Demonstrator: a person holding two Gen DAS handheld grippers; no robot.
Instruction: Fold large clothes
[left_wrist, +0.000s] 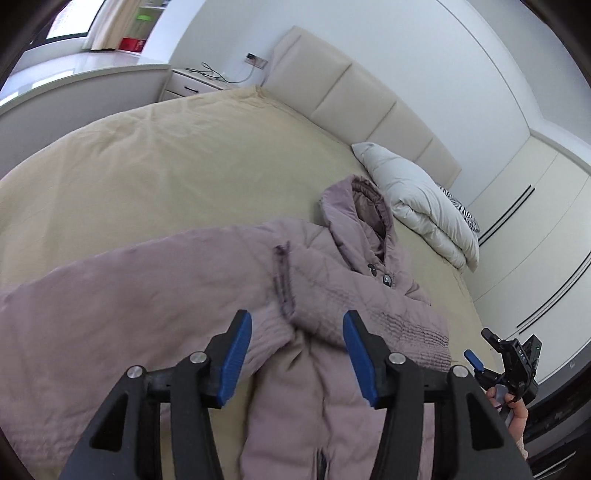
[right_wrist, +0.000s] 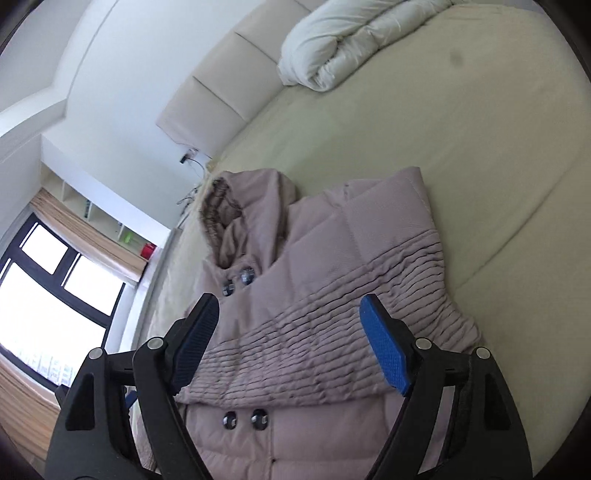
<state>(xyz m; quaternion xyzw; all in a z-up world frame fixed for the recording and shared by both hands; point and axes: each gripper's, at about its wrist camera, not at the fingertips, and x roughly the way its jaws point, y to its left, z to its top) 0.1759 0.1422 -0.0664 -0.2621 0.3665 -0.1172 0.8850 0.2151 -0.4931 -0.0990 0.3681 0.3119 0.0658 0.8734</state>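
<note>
Premises: a bedroom in a private home. A wide bed with a pale yellow sheet fills the centre of both views, backed by a cream padded headboard against a white wall. A folded white duvet lies at the head of the bed, right of centre in the left view, with a zebra-print pillow just behind it. A white nightstand with loose cables stands at upper left, below a wall socket. White wardrobe doors line the right edge. In the right view, a dark-framed window with a tan curtain sits at left, open shelving beside it.
</note>
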